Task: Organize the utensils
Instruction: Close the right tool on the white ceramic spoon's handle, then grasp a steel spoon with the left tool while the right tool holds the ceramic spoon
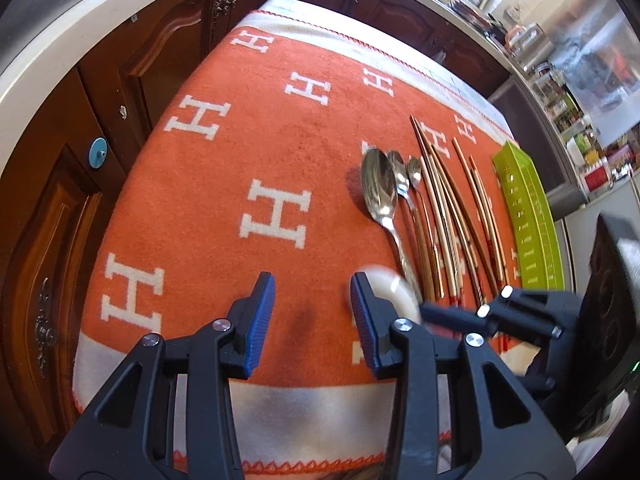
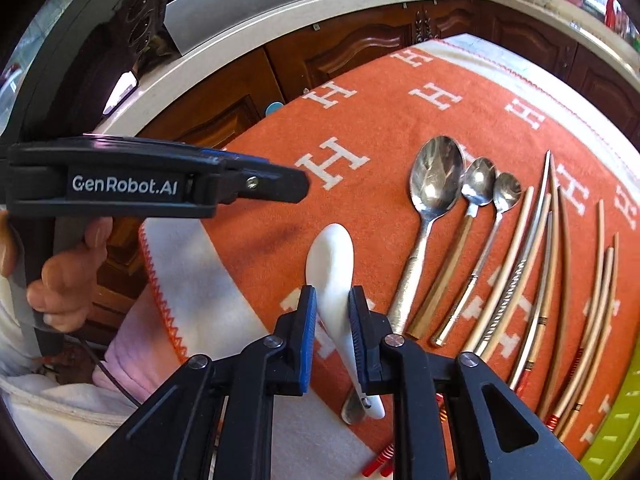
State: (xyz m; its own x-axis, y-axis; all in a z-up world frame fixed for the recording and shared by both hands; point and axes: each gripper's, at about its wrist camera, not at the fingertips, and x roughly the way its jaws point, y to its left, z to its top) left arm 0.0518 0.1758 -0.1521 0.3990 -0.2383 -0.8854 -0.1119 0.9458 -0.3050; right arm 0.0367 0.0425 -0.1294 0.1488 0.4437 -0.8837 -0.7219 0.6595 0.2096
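cloth: orange blanket [image 1: 248, 152] with white H letters, cream border, covers the table | cabinets: dark carved wood doors [image 1: 56, 208] from 9 to 12 o'clock | sticker: round blue disc [image 1: 98, 153] on a door at 9 o'clock | counter: pale worktop [image 2: 248, 36] above the doors

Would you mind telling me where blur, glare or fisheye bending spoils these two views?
Left wrist view: the white spoon and the right gripper holding it are smeared by motion blur; the chopsticks bow from fisheye. Right wrist view: the white spoon is sharp; bright glare sits on the big metal spoon; window light washes out the top right corner.
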